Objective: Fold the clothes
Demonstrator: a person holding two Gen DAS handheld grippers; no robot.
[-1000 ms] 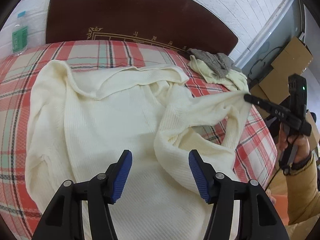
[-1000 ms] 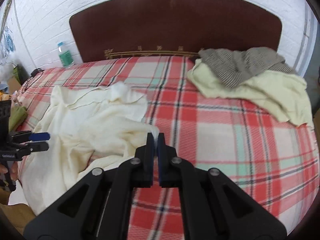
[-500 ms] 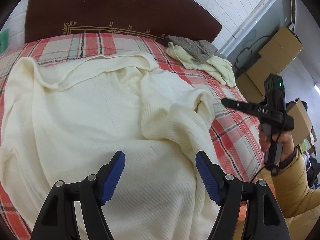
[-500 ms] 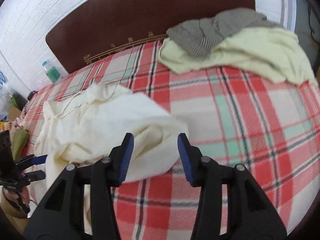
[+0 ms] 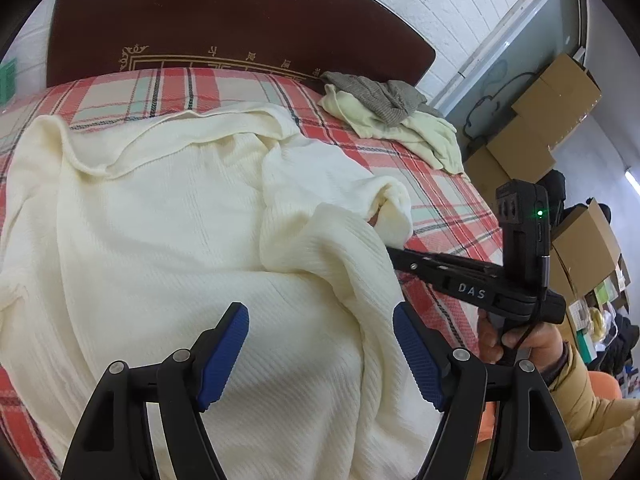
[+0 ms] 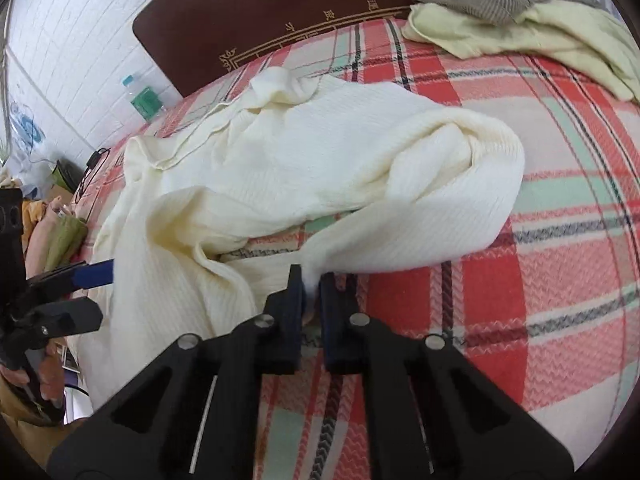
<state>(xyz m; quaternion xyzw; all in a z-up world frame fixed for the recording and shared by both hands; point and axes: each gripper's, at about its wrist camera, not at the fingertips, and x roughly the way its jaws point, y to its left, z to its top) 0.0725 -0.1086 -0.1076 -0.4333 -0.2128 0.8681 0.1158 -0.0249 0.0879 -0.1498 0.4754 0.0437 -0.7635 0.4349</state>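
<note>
Right hand-held gripper (image 6: 311, 292) pinches the sleeve (image 6: 400, 236); left hand-held gripper (image 5: 320, 356) hovers open over the sweater (image 5: 160, 220). Best lay the sleeve flat across.

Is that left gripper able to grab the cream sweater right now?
Probably yes: the left gripper is open, hovering just above the cream sweater, with nothing between them.

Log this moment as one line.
left gripper: open, above cream sweater | right gripper: shut on sleeve | bed
</note>
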